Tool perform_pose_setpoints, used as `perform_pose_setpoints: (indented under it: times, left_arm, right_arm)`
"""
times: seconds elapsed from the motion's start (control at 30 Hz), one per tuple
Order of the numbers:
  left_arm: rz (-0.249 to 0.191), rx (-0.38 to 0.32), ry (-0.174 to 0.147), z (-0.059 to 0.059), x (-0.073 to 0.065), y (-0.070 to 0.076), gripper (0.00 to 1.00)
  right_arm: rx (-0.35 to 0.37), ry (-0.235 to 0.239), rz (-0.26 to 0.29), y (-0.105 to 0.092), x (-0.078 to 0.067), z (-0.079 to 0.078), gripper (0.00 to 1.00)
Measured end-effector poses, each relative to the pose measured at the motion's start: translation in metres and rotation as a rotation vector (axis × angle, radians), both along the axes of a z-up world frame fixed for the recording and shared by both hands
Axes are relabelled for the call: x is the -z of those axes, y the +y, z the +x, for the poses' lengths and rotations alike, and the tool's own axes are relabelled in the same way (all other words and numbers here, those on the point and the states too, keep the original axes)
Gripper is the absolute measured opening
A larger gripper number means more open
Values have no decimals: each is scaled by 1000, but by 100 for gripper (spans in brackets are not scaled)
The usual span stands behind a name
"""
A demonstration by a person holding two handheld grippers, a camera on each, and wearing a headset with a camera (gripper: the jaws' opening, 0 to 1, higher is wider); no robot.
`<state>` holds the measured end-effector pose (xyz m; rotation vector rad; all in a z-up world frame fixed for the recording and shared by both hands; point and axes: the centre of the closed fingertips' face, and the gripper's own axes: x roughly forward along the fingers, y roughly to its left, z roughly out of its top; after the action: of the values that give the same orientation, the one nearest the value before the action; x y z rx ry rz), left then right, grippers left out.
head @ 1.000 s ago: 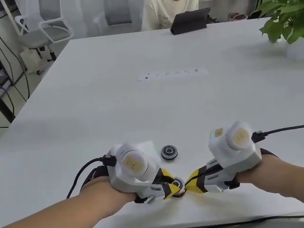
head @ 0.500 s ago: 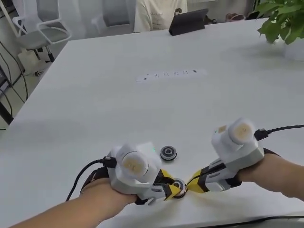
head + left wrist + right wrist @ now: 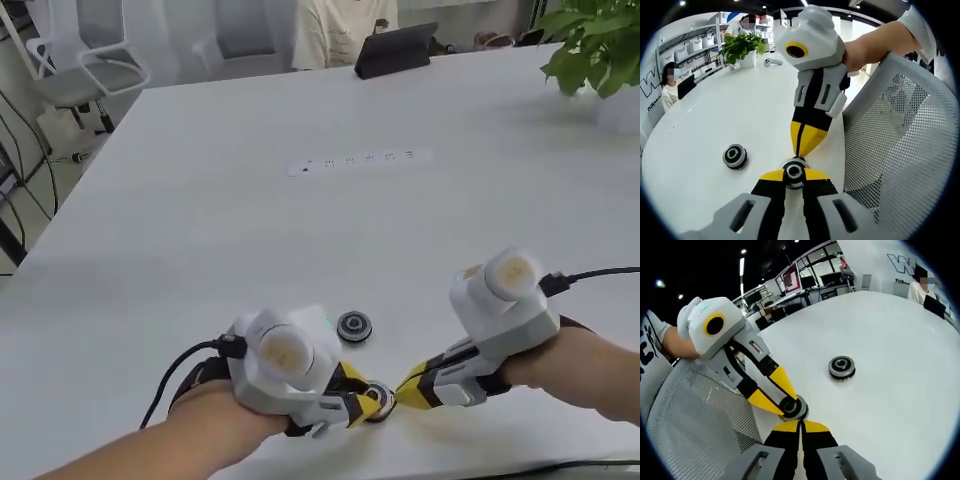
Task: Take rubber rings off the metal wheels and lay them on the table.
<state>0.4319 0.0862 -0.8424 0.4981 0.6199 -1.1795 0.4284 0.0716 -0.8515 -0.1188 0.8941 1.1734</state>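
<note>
One wheel [image 3: 794, 170] in left gripper [image 3: 793, 175], right gripper [image 3: 801, 425] touching, power strip [image 3: 360, 159] beyond

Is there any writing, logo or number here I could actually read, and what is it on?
"W": a big letter on the wall; the rest is cut off and the small line under it is blurred.
Dark print on the sleeve: cut off, unreadable.
Marks on the socket strip: too small to read.
No writing can be seen on the held wheel or the loose wheel.

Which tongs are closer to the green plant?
Right. The plant sits far across the table, beyond the right tongs; the left tongs are further from it.
</note>
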Motion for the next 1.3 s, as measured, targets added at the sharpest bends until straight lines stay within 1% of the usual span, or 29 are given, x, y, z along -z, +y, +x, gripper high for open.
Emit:
perform_pose_setpoints:
  times: [0.33, 0.37, 0.4, 0.43, 0.5, 0.73, 0.83, 0.93, 1.1, 1.3]
  left_arm:
    - [0, 1, -1, -1, 0, -1, 7]
    - [0, 1, -1, -1, 0, -1, 7]
    - [0, 0, 0, -1, 0, -1, 7]
    - [0, 0, -1, -1, 0, -1, 7]
    - [-1, 0, 0, -1, 0, -1, 7]
    - [-8, -12, 5, -2, 0, -2, 7]
    - [-6, -15, 3, -2, -1, -2, 7]
    - [-5, -19, 3, -2, -1, -2, 7]
    - [-5, -23, 3, -2, -1, -2, 7]
    - [-4, -26, 5, -2, -1, -2, 7]
  right_arm:
    - [45, 51, 22, -1, -3, -1, 0]
    - [52, 62, 20, -1, -3, -1, 0]
    - [61, 67, 33, 0, -4, -1, 0]
    - [67, 76, 29, -1, -4, -1, 0]
    - [65, 71, 26, -1, -4, -2, 0]
    - [92, 97, 47, 1, -3, 1, 0]
    - [102, 107, 67, 2, -4, 1, 0]
    - [96, 100, 83, 4, -6, 0, 0]
    - [76, 82, 87, 7, -8, -1, 0]
    - [70, 85, 100, 10, -8, -3, 0]
